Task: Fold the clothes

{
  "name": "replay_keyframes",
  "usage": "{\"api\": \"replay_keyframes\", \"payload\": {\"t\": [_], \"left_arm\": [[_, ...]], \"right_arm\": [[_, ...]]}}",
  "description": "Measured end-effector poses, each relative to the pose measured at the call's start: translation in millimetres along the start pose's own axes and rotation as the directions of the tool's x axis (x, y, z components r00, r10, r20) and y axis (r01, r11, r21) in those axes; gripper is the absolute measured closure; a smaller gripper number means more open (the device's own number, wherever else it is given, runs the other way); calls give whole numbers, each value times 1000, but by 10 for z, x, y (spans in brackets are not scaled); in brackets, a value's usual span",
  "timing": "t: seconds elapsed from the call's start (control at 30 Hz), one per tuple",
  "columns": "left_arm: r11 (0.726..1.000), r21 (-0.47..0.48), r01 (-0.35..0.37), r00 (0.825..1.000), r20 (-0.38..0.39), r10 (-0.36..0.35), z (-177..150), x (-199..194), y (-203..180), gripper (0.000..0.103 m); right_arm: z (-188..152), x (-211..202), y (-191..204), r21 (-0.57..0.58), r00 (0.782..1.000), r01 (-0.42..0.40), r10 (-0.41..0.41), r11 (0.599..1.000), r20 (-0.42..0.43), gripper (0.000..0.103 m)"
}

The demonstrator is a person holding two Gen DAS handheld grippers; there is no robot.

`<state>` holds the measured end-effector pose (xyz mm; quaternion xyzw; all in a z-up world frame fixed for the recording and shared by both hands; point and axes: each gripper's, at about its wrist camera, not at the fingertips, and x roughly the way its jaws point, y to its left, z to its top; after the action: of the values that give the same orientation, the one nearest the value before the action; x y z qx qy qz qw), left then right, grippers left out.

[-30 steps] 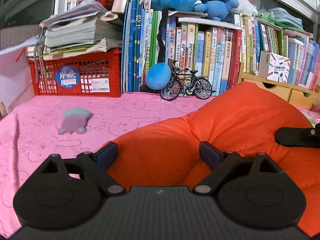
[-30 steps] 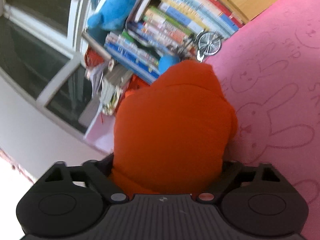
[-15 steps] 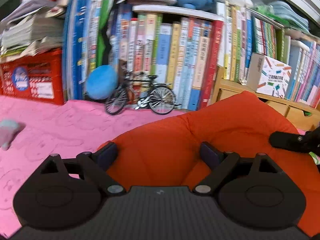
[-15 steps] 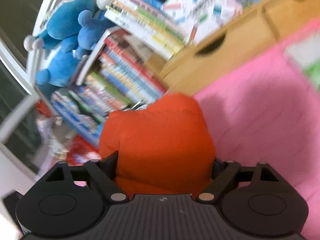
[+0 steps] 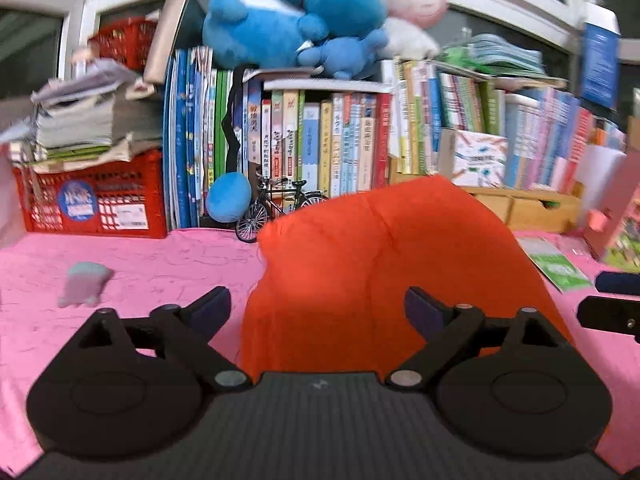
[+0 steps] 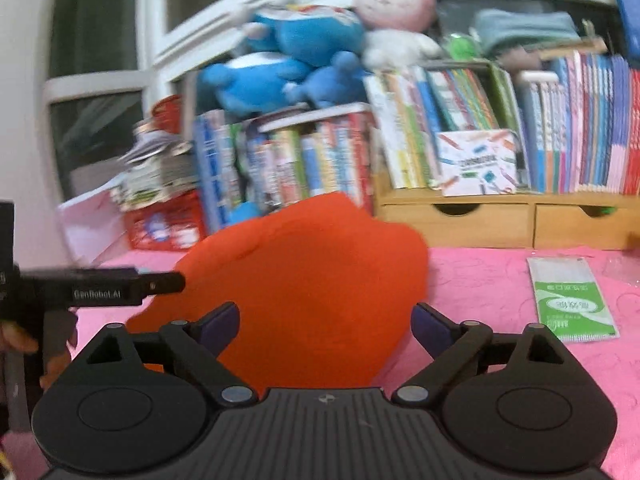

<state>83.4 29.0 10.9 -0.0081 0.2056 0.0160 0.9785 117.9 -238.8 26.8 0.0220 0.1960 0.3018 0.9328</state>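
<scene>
From my left wrist camera, I am seeing the soft orange cloth garment [image 5: 384, 280] bunched in a tall heap on the pink bunny-print bedsheet [image 5: 140, 264]. My left gripper [image 5: 318, 306] is opening wider, and the cloth is sitting between its jaws with the pads not pressing on it. A second ago the heap was spread low and wide; now it is narrower and taller. The small toy bicycle [image 5: 280, 208] is standing at eleven o'clock from the heap, by the row of upright books [image 5: 320, 140].

From my right wrist camera, my right gripper [image 6: 326, 326] is opening too, and the cloth [image 6: 304, 288] is lying loose between its jaws. This view was tipped sideways before; now it is level. My left gripper [image 6: 100, 286] is poking in at nine o'clock. A green and white packet [image 6: 572, 300] is lying at three o'clock. I think both claws are letting go, so this fold looks done.
</scene>
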Motion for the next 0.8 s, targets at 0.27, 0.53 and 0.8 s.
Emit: {"api": "replay_keyframes", "payload": {"t": [0.27,0.53,0.8], "left_arm": [[997,70,17,998,-67,-13,-303,-405,-296,4],[997,80,17,992,-122,-7,-473,-428,-412,3],[996,94,6,988,-154,9,-590,-357,-469,2]], "right_arm": [[-454,-371,585,-183,999,16,-25,983,-47,2],[-741,-449,833,-258,996,35,-54,966,-67,0],[-794,-442,757,-198,995,63,-78,978,-67,0]]}}
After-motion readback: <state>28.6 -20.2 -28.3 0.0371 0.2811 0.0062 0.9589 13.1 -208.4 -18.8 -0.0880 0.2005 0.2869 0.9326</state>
